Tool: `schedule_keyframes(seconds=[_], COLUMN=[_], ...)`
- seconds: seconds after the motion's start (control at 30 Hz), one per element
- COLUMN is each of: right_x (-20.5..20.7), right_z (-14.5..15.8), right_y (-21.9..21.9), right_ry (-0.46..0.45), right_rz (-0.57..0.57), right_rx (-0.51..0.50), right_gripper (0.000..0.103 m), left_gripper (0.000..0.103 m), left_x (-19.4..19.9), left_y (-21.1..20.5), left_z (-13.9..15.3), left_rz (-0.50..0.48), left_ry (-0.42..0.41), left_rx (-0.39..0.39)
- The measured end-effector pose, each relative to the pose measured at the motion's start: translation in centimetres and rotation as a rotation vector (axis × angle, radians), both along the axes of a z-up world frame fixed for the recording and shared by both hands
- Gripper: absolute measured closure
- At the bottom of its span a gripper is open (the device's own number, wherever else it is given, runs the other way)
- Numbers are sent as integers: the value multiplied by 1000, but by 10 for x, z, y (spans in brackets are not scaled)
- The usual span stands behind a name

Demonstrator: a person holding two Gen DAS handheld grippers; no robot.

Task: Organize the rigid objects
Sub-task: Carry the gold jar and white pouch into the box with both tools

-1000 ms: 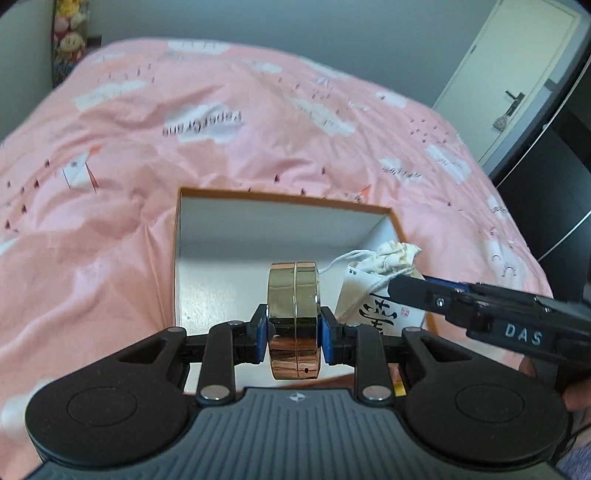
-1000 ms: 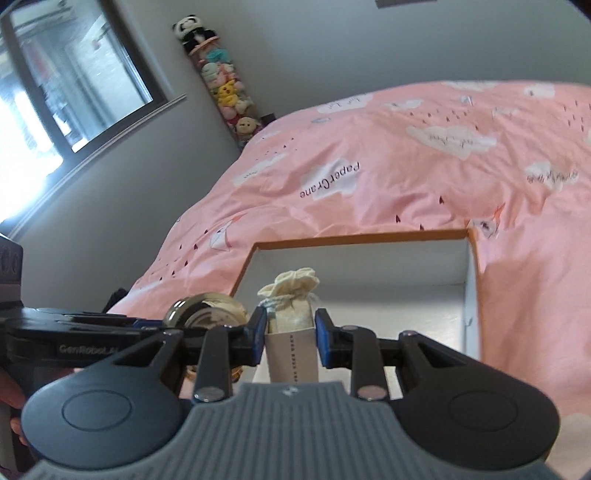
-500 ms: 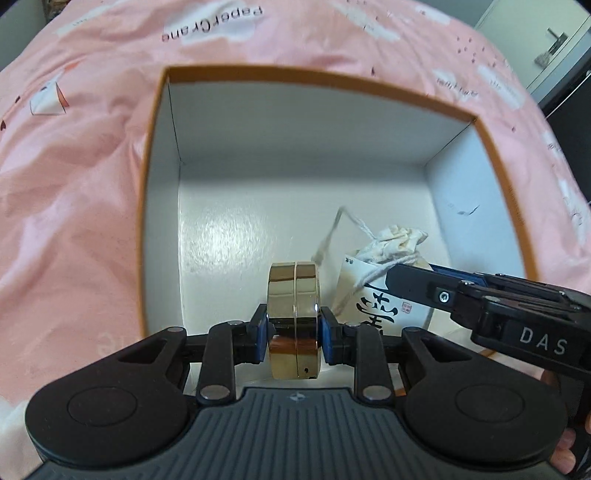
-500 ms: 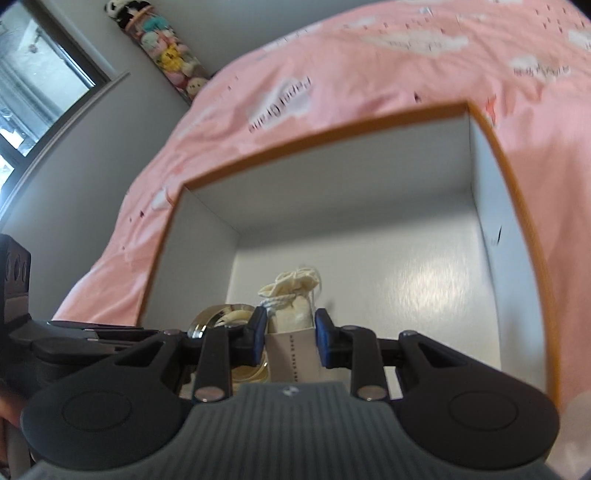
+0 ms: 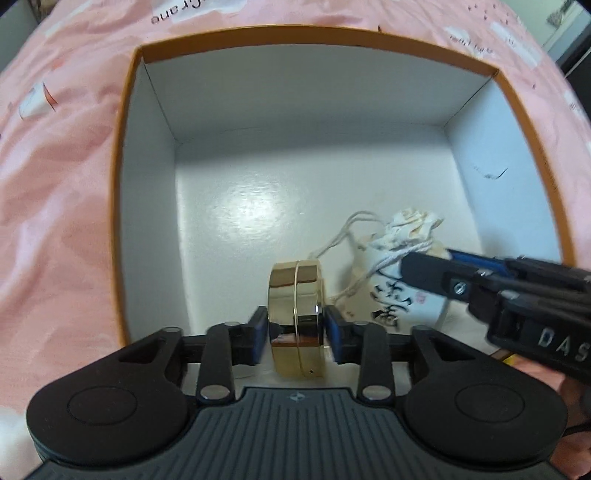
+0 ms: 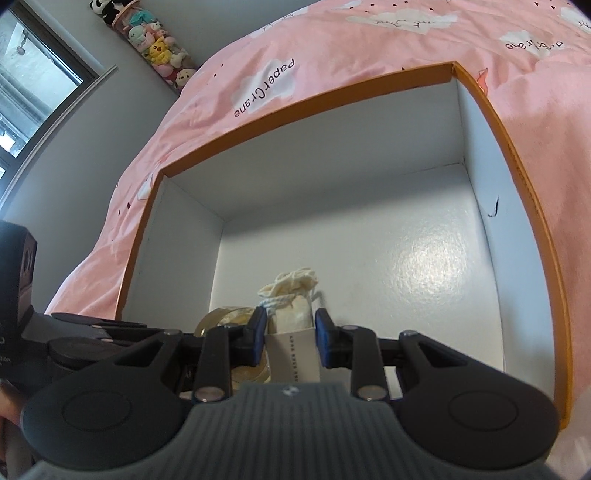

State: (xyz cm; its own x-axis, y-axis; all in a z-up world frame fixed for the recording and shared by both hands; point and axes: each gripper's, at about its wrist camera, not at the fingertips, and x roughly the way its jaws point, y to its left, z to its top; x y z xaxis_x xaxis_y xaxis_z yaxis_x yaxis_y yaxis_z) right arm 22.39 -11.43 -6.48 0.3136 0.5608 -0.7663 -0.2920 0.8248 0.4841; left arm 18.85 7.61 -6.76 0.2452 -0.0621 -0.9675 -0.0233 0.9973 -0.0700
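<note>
A gold round tin (image 5: 297, 314) stands on edge on the white floor of an orange-rimmed box (image 5: 317, 31), close to its near wall. My left gripper (image 5: 295, 328) straddles the tin. Its jaws are opening and the blue pads stand slightly off the tin's faces. To the tin's right is a cream drawstring pouch (image 5: 402, 229) with black lettering, low in the box with my right gripper (image 6: 290, 332) shut on it. In the right wrist view the pouch (image 6: 290, 306) fills the gap between the pads, and the tin (image 6: 221, 317) shows partly behind the left finger.
The box (image 6: 306, 99) lies on a pink bedspread (image 5: 55, 184) with cloud prints. Its far half holds nothing. A row of plush toys (image 6: 159, 44) hangs in the room's corner beside a window (image 6: 37, 92).
Both grippers have sunk from above the box down into it, carrying the tin and the pouch. The left jaws have spread a little off the tin.
</note>
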Motion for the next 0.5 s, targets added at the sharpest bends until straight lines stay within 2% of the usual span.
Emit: schedule_keyframes(seconds=[0.17, 0.37, 0.47, 0.5], right_x=[1, 2, 2, 2], right_z=[-2, -3, -4, -4], right_y=[1, 1, 2, 2], right_ry=[5, 8, 8, 8], right_rz=[-5, -12, -12, -13], right_rx=[-8, -11, -13, -14], right_gripper=[76, 76, 76, 76], left_gripper=[54, 54, 31, 31], left_x=[-5, -8, -13, -15], left_y=[-14, -21, -29, -31], left_z=[3, 8, 16, 19], left_rz=[-72, -97, -115, -127], left_ry=[-7, -49, -116, -142], left_rx=[122, 190, 334, 371])
